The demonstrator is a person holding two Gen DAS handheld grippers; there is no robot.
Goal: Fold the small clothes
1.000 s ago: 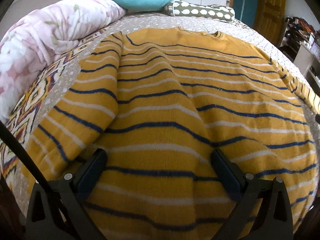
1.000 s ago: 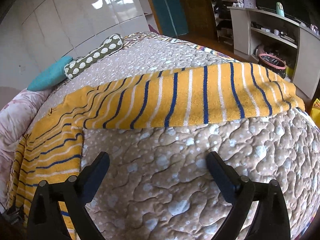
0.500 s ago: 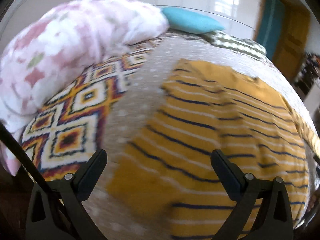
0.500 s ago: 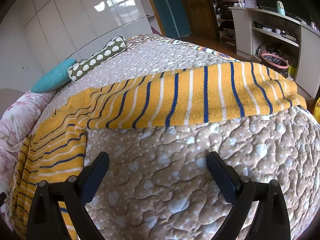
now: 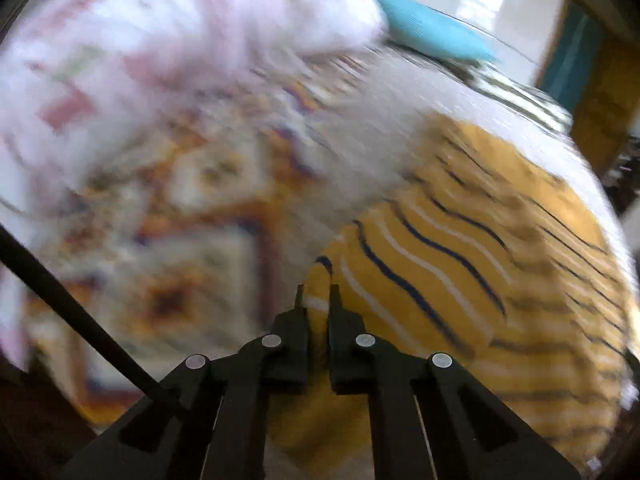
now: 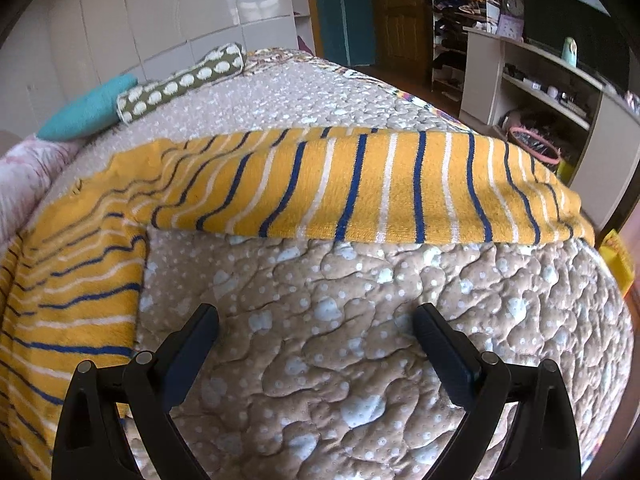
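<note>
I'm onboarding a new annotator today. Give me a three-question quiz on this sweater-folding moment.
1. True or false: the left gripper is shut on the striped sweater.
2. The right gripper hovers over: A) the quilted bedspread B) the teal pillow C) the sweater's sleeve
3. Fill in: the right gripper's jaws stand ____.

Key: 1 true; 2 A; 3 open.

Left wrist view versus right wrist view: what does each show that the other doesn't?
Only the left wrist view: the left gripper shut on the sweater's cuff, and the patterned blanket. Only the right: the open right gripper above the quilt, the outstretched sleeve, shelves. Both: the striped sweater and the teal pillow.
</note>
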